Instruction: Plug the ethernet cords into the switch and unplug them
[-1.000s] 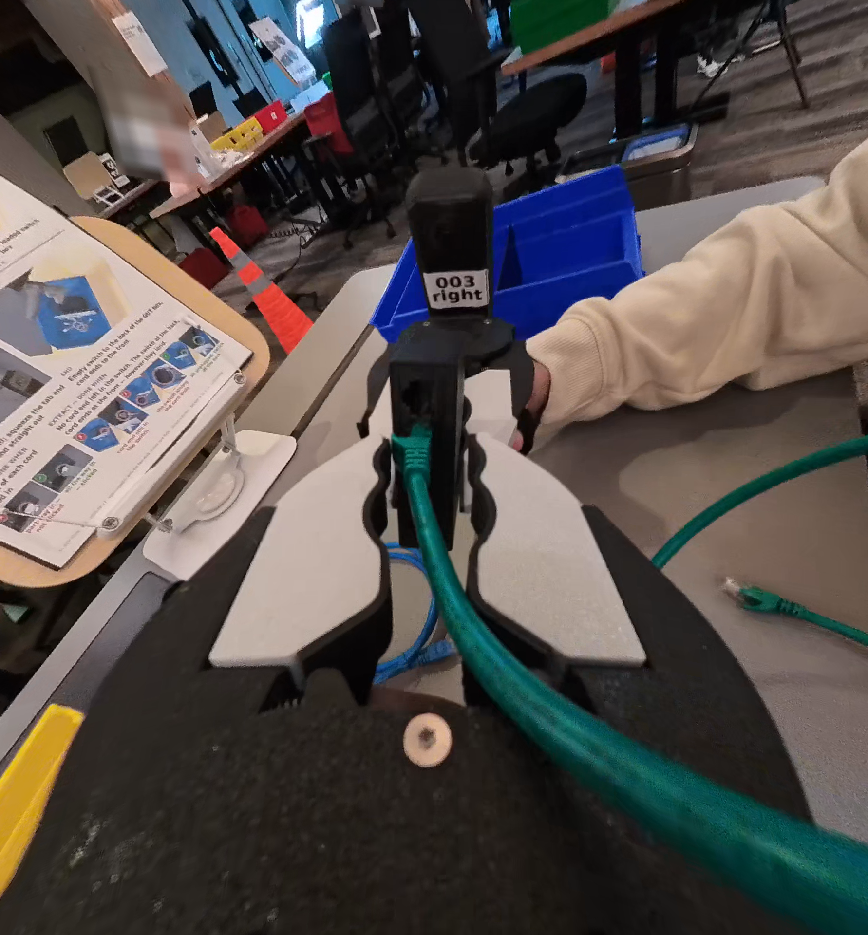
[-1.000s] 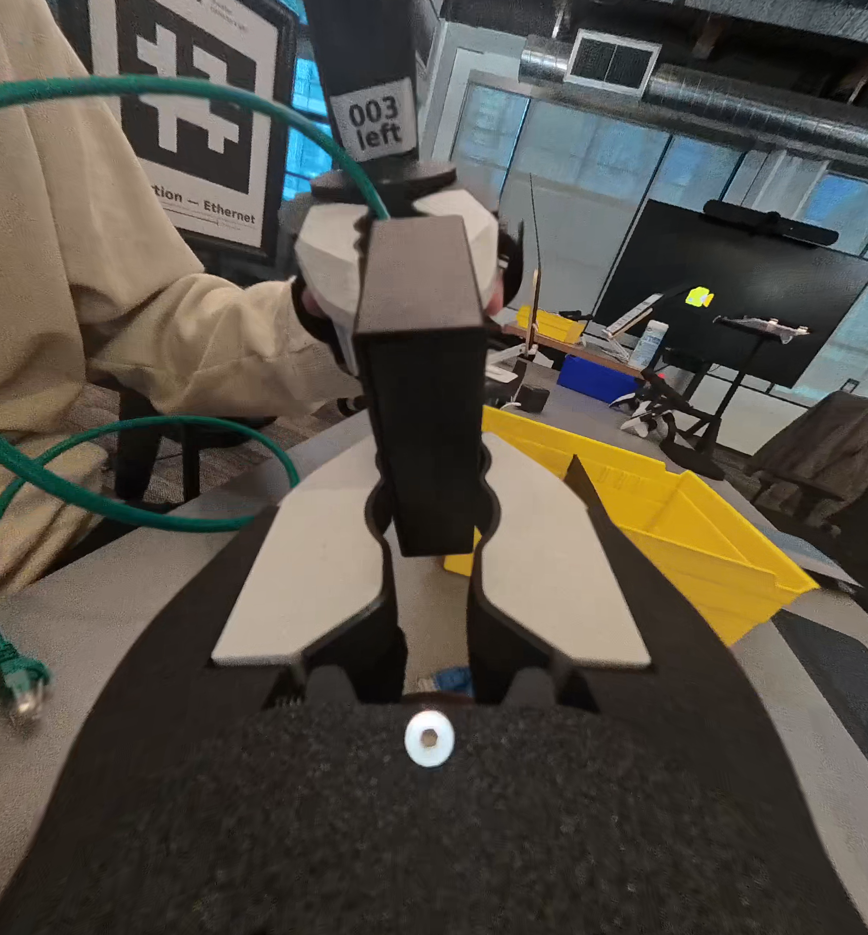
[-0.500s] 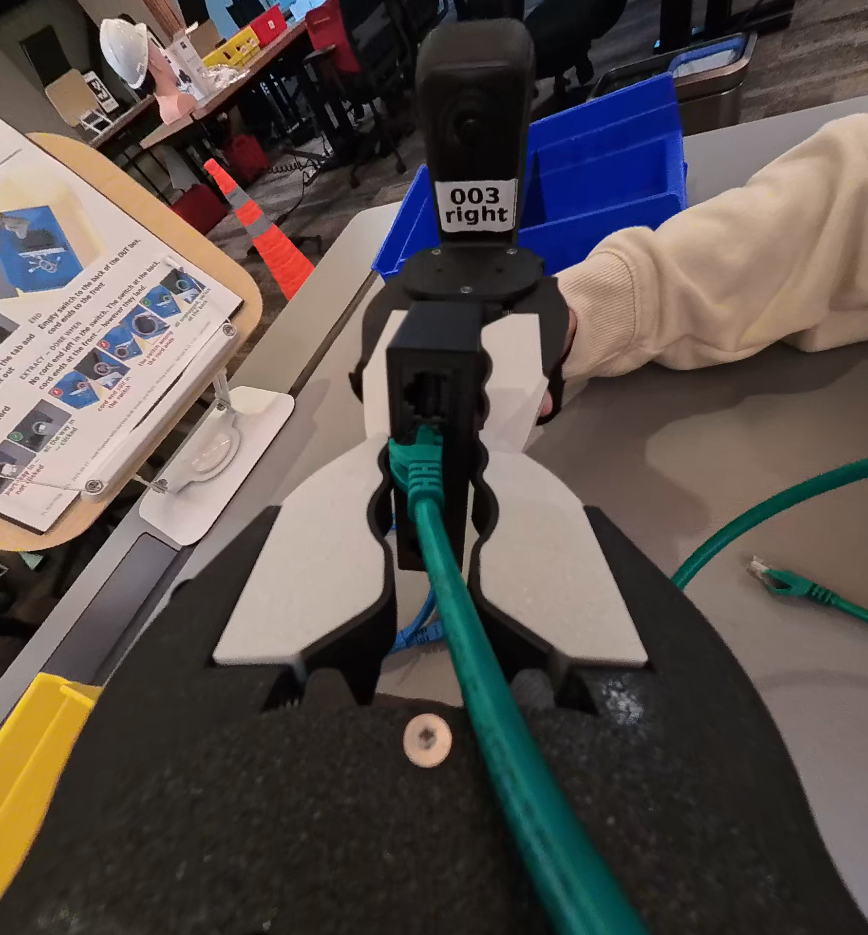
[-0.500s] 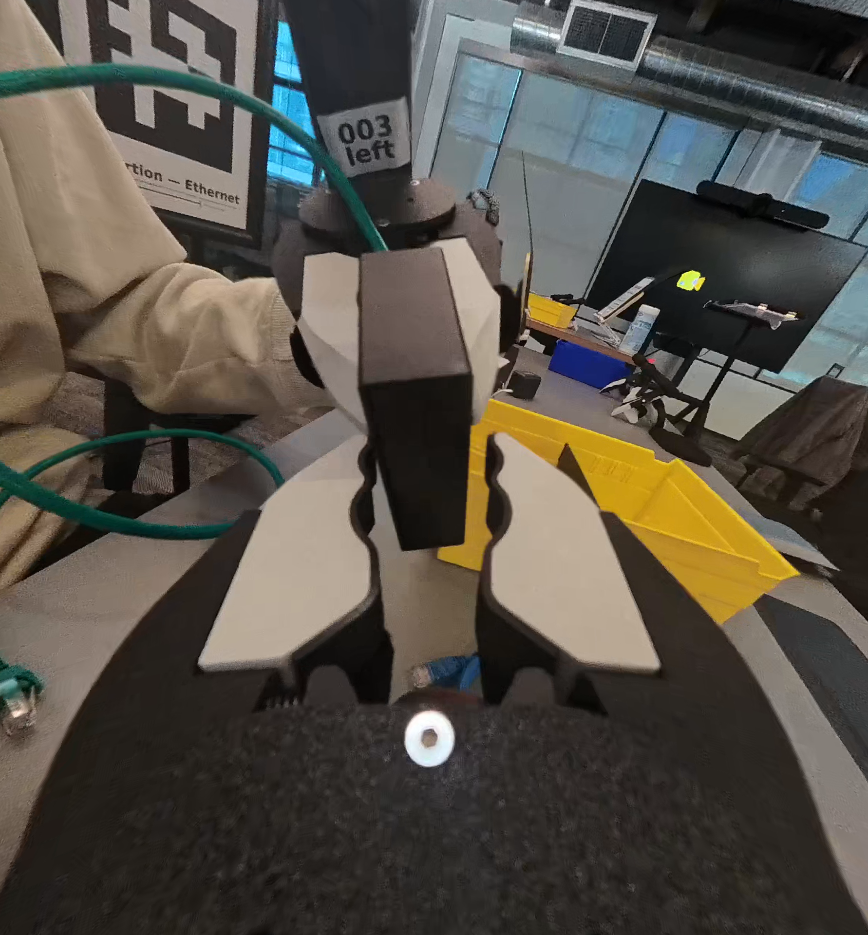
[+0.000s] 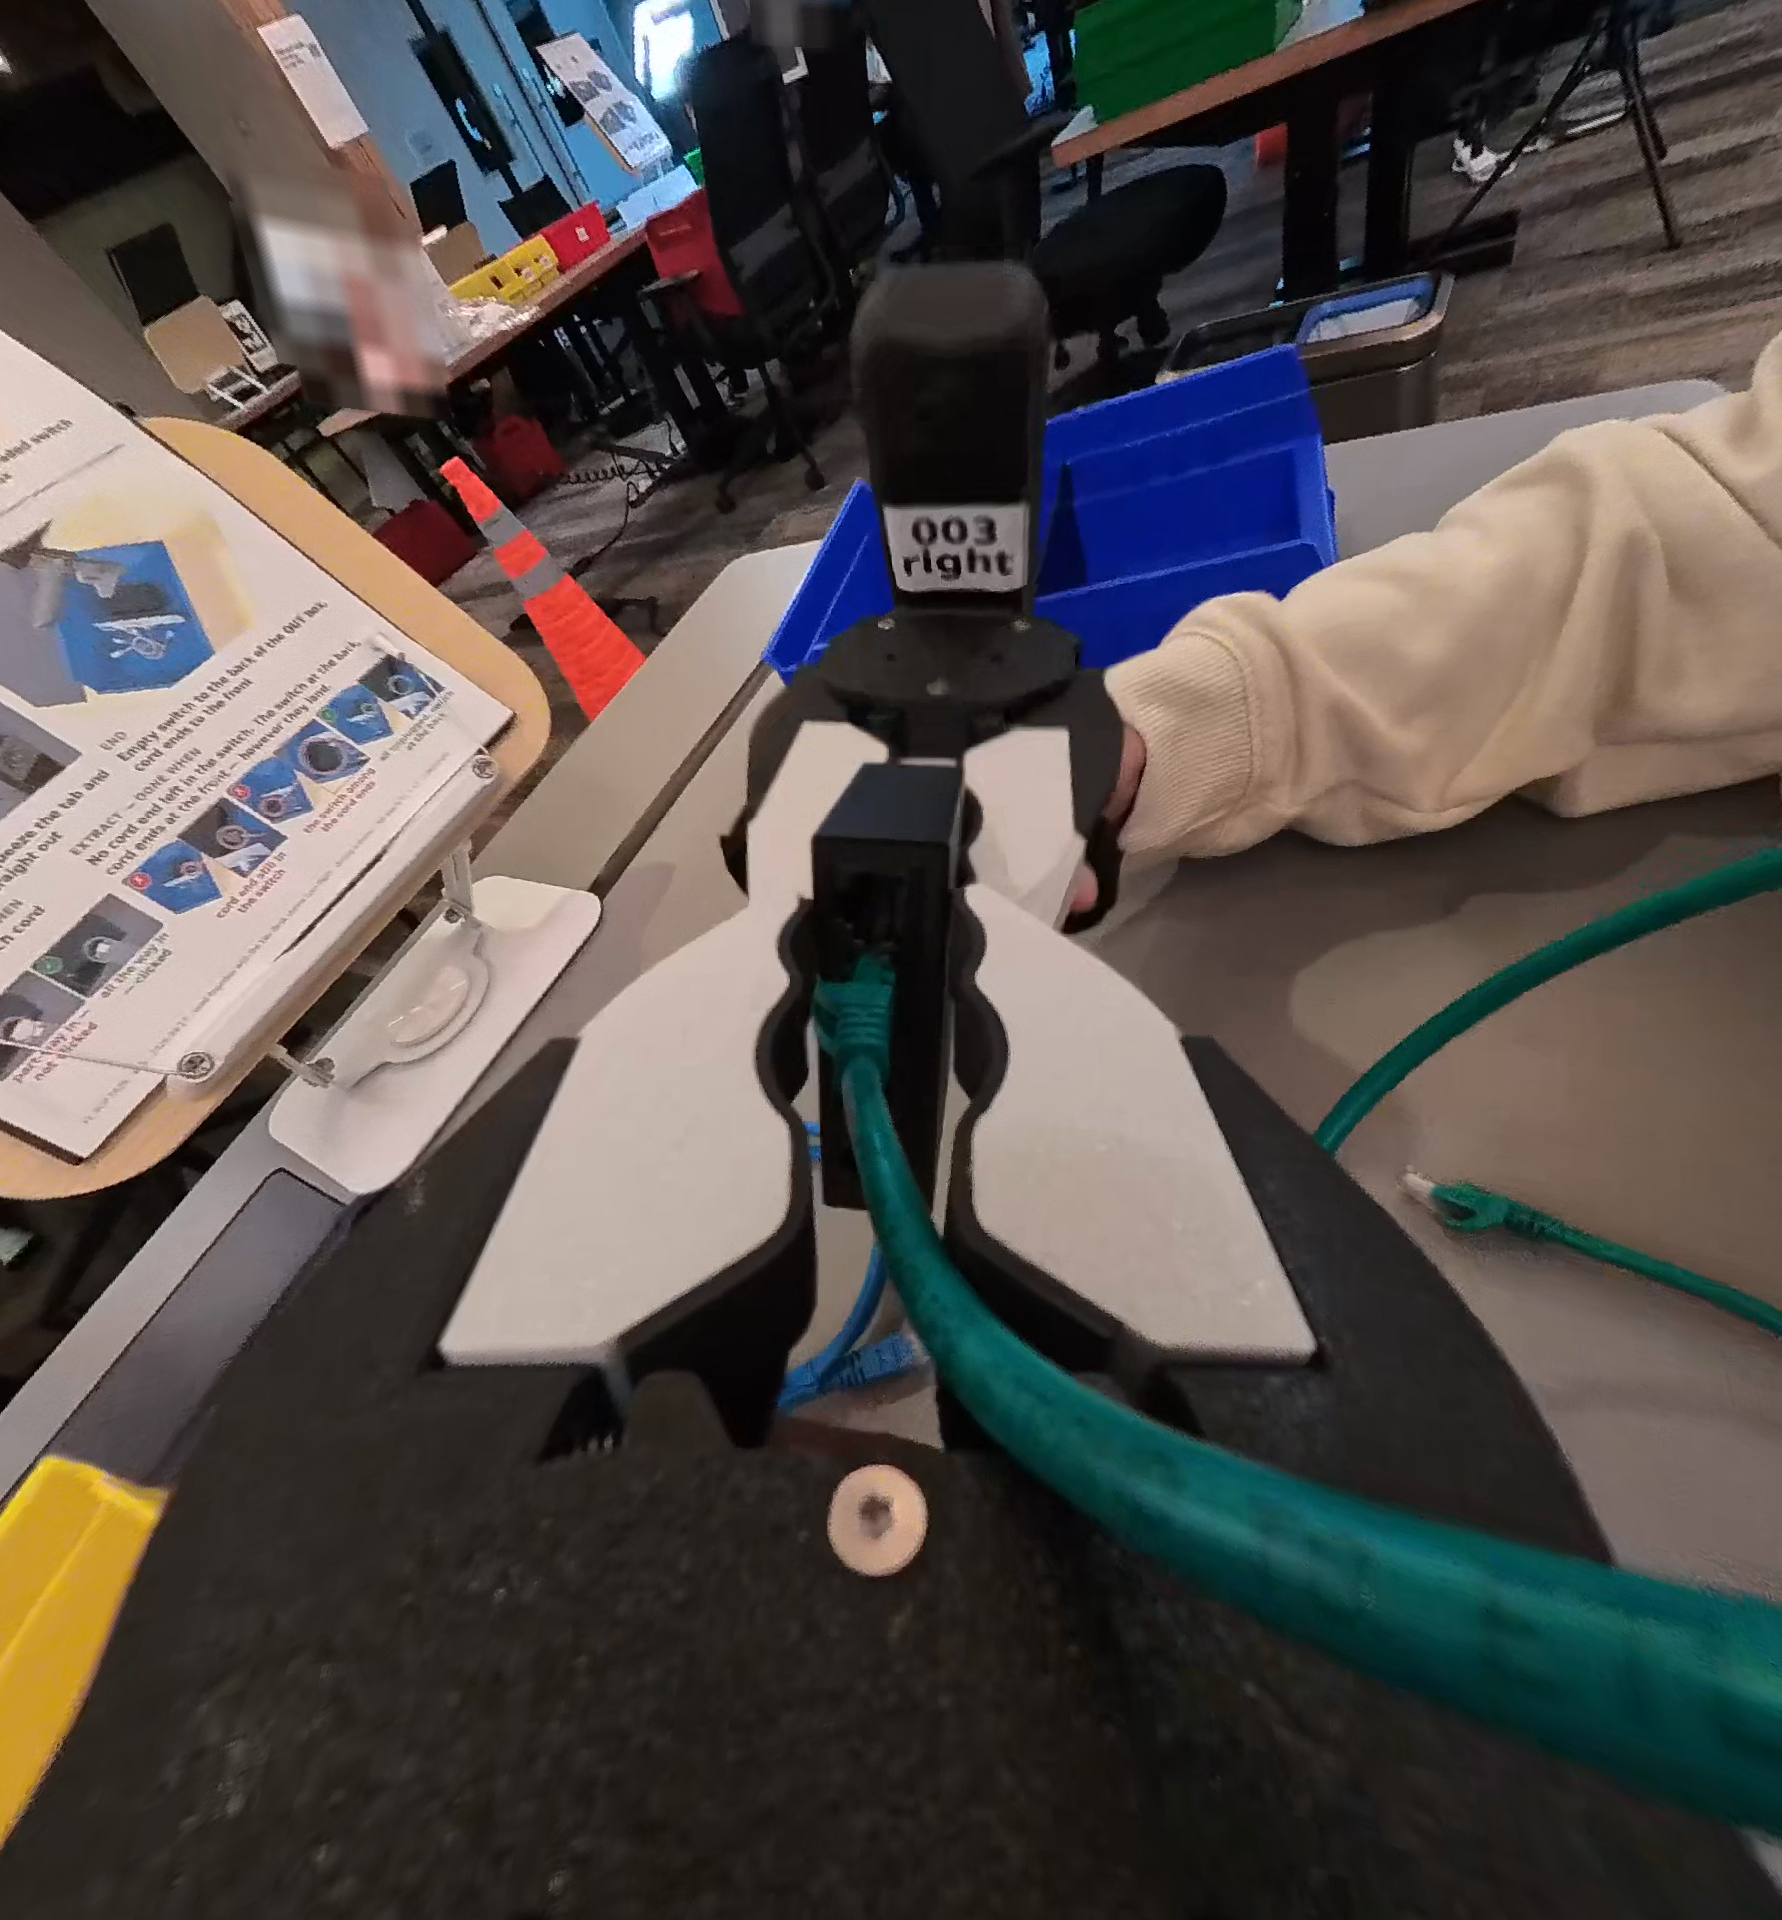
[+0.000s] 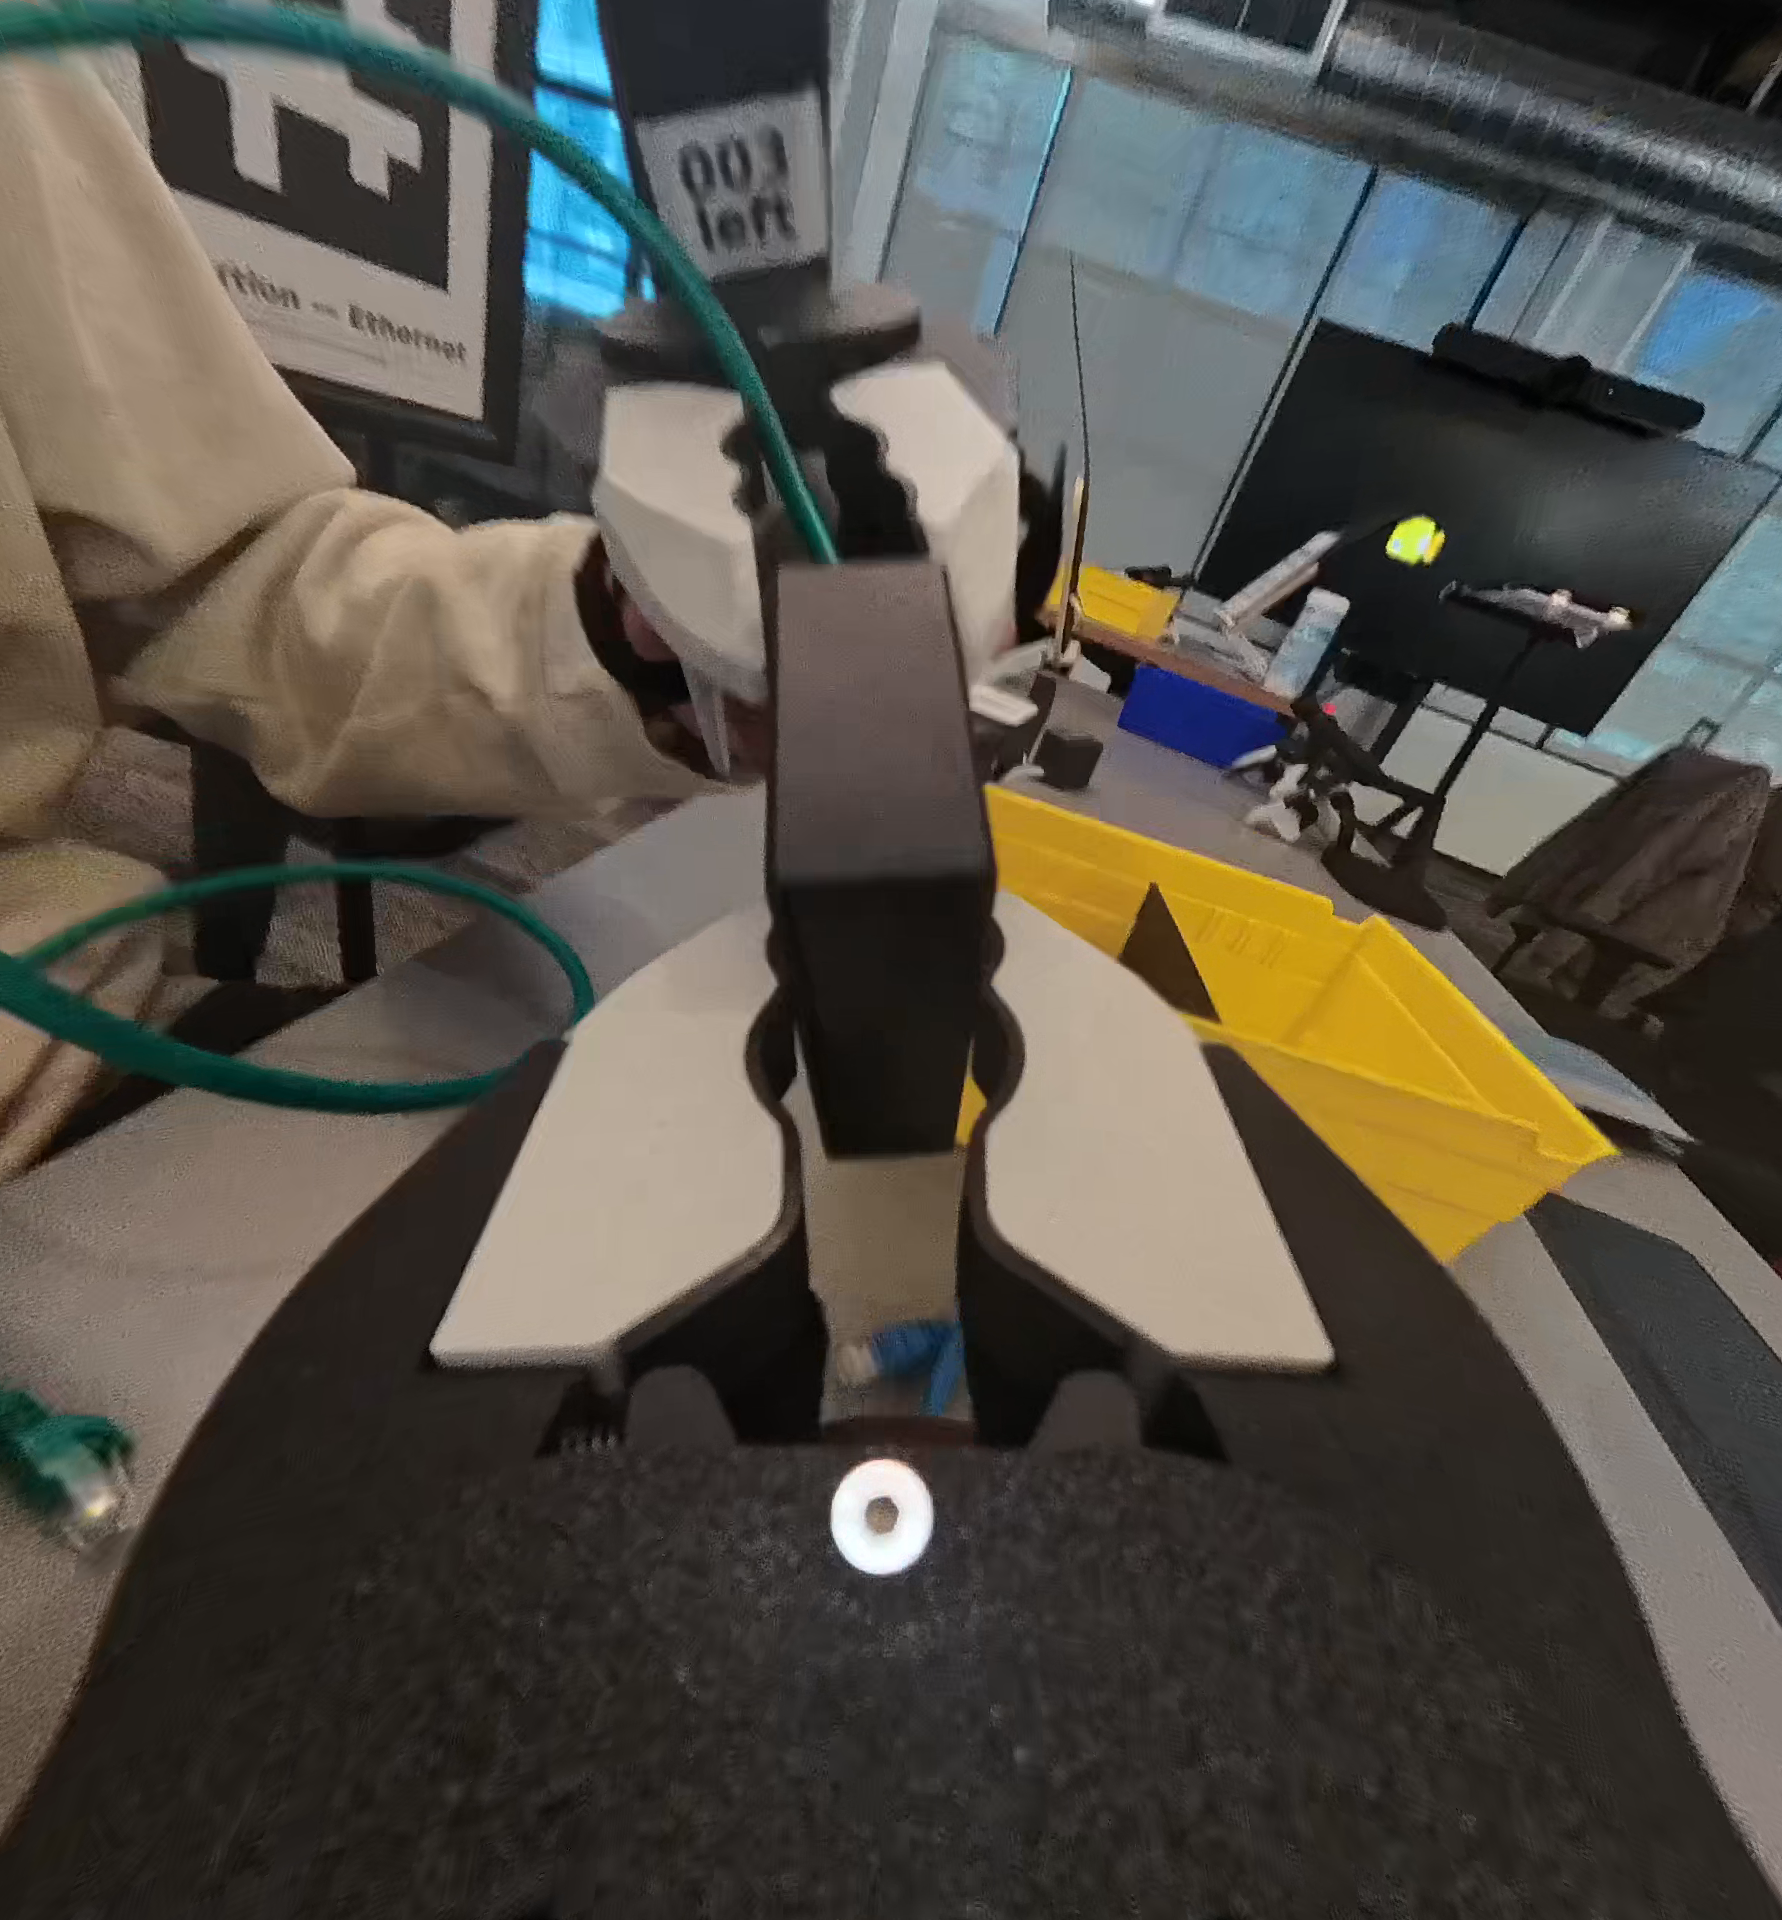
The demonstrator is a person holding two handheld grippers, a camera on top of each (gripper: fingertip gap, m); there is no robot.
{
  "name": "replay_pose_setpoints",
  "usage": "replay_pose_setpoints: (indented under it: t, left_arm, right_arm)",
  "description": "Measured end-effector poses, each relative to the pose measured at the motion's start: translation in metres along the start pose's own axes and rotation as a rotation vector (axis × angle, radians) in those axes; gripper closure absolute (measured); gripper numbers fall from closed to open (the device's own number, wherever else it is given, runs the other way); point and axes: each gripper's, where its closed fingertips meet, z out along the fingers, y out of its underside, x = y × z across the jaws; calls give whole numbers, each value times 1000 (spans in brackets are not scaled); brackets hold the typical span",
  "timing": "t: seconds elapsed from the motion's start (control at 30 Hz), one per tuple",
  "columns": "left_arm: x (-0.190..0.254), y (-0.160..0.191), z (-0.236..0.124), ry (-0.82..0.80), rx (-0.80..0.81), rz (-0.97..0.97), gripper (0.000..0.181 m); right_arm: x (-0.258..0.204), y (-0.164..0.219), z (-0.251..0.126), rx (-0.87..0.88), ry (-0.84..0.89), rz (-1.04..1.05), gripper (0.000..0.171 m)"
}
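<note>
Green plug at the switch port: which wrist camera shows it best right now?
The left wrist view. It faces the port side of the switch, with the green plug at a port, between the left gripper fingers. The right wrist view shows only the switch's blank back and the cord arching behind it.

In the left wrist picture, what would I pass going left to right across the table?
Instruction board on its stand → orange traffic cone beyond the table edge → black switch with the green cord plugged in → loose green plug → cream sleeve.
</note>
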Motion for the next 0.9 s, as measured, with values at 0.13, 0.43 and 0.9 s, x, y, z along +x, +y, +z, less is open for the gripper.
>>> replay_pose_setpoints:
  t: [0.13, 0.43, 0.9]
  left_arm:
    - [2, -2, 4, -33, 37, 41, 158]
    - [8, -6, 6, -26, 21, 95, 158]
    - [9, -18, 7, -70, 64, 46, 157]
  right_arm:
    - [-5, -23, 3, 73, -23, -10, 141]
    - [-2, -4, 1, 25, 22, -42, 131]
    - [-8, -10, 7, 68, -3, -32, 141]
